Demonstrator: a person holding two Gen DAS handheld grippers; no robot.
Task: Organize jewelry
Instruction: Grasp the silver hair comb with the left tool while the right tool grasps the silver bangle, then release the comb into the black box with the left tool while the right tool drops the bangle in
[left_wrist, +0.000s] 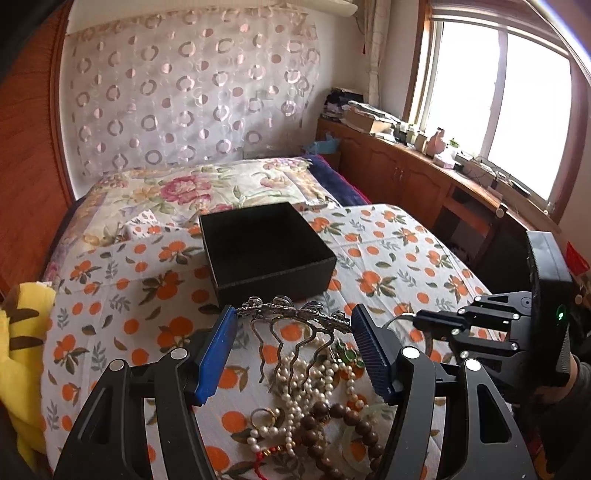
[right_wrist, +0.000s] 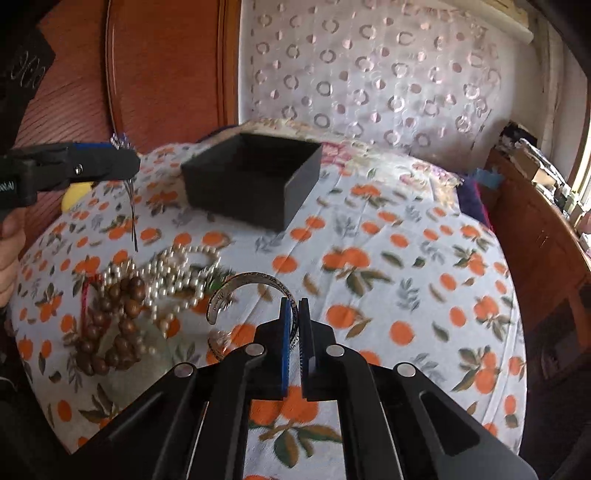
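Inspection covered a bed (left_wrist: 391, 254) laid with an orange-print sheet.

An open black box (left_wrist: 277, 284) stood on the sheet, just beyond the jewelry. No item could be seen inside it.

The left tool (left_wrist: 293, 321) had its fingers set wide apart. A silver hair comb (left_wrist: 295, 314) spanned the gap, its ornamented top pressed end to end between the blue pads (left_wrist: 218, 354). In the right wrist view the comb was clear of the sheet, gripped by the tool, with its prongs hanging down. It was near the box's front left corner, apart from it.

The right tool (right_wrist: 294, 306) was closed on a silver cuff bracelet (right_wrist: 251, 280), with the band pinched between the pads. The open end of the cuff pointed left, toward the heap. Whether the cuff touched the sheet could not be determined.

The remaining jewelry lay in one tangled heap on the sheet:
- a pearl necklace (left_wrist: 306, 380);
- a string of brown wooden beads (left_wrist: 347, 417), touching the pearls;
- a gold ring (left_wrist: 264, 415);
- a green piece (left_wrist: 347, 356);
- a red cord (left_wrist: 273, 452).

A yellow plush toy (left_wrist: 22, 332) sat at the bed's left edge, well apart from the heap.
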